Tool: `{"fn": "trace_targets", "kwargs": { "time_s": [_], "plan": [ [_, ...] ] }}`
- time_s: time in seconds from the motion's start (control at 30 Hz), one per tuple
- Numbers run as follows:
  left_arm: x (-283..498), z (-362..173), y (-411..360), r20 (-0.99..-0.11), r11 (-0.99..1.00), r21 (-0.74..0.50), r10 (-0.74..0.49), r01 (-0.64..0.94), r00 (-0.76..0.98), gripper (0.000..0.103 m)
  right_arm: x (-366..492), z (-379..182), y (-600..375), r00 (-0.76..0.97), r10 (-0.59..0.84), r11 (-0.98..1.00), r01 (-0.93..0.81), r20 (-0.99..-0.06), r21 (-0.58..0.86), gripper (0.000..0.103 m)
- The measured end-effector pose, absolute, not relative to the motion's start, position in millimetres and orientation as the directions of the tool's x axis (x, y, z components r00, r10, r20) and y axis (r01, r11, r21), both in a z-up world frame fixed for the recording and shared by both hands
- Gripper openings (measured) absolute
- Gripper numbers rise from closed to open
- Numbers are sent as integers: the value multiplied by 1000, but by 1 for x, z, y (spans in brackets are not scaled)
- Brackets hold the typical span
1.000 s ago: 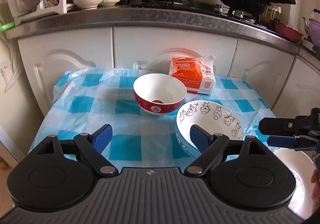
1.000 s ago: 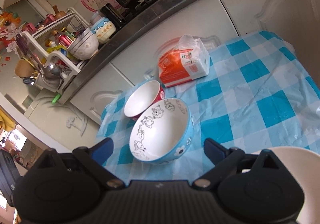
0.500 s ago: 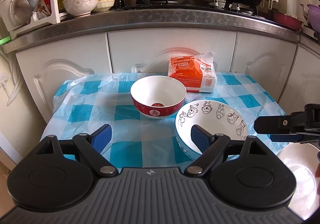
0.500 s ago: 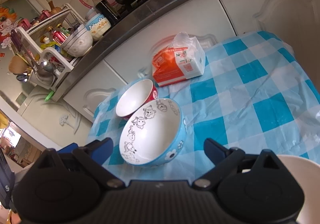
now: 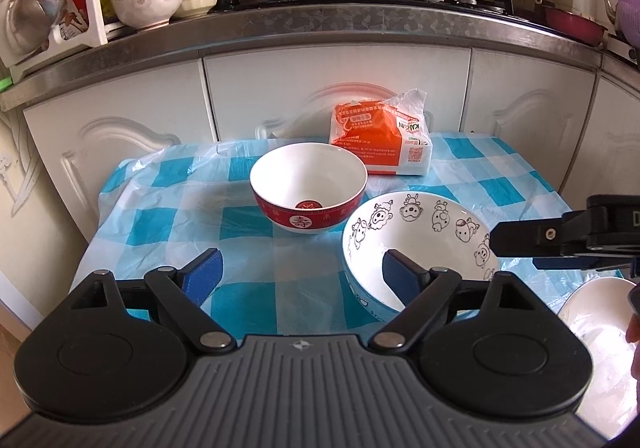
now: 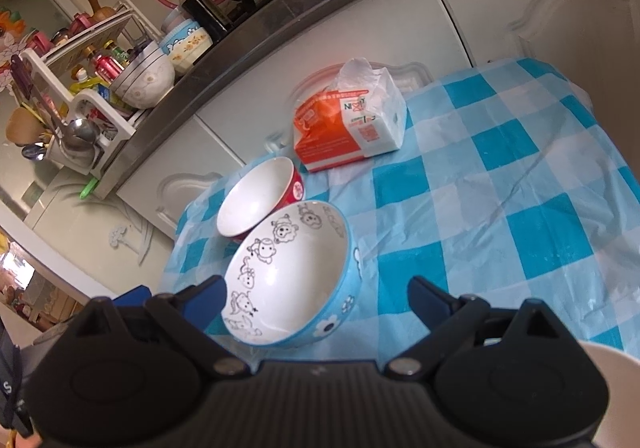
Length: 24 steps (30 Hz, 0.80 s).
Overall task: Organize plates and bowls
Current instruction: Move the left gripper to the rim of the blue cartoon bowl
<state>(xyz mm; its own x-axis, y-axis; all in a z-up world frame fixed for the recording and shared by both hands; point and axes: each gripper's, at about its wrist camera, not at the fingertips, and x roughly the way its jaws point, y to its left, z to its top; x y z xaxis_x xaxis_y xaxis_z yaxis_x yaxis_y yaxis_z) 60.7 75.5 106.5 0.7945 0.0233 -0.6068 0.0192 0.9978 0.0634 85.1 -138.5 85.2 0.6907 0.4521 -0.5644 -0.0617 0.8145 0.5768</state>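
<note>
Ahead of the left gripper (image 5: 298, 274), jaws spread and empty, a red bowl (image 5: 308, 186) sits mid-worktop beside a blue bowl (image 5: 416, 248). Seen from the right gripper (image 6: 316, 294), jaws likewise spread, the blue bowl (image 6: 290, 274) lies between them, untouched; a plate (image 6: 616, 392) sits bottom right.

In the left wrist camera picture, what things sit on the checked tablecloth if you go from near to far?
Blue bowl with cartoon animals inside → red bowl with white inside → orange and white plastic packet, farthest back by the cupboard doors.
</note>
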Motion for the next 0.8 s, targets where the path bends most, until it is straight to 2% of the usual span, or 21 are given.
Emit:
{"fn": "trace_targets", "kwargs": {
  "time_s": [0.37, 0.57, 0.8],
  "plan": [
    [69, 101, 79, -627, 999, 33, 9, 15, 779, 103, 98, 85, -124, 695, 397, 874, -86, -599, 478, 96],
    [76, 98, 78, -639, 1000, 20, 10, 3, 769, 103, 101, 89, -111, 713, 328, 923, -103, -619, 371, 96],
    [82, 93, 76, -651, 1000, 6, 4, 0, 759, 103, 101, 93, -103, 754, 261, 959, -130, -602, 253, 96]
  ]
}}
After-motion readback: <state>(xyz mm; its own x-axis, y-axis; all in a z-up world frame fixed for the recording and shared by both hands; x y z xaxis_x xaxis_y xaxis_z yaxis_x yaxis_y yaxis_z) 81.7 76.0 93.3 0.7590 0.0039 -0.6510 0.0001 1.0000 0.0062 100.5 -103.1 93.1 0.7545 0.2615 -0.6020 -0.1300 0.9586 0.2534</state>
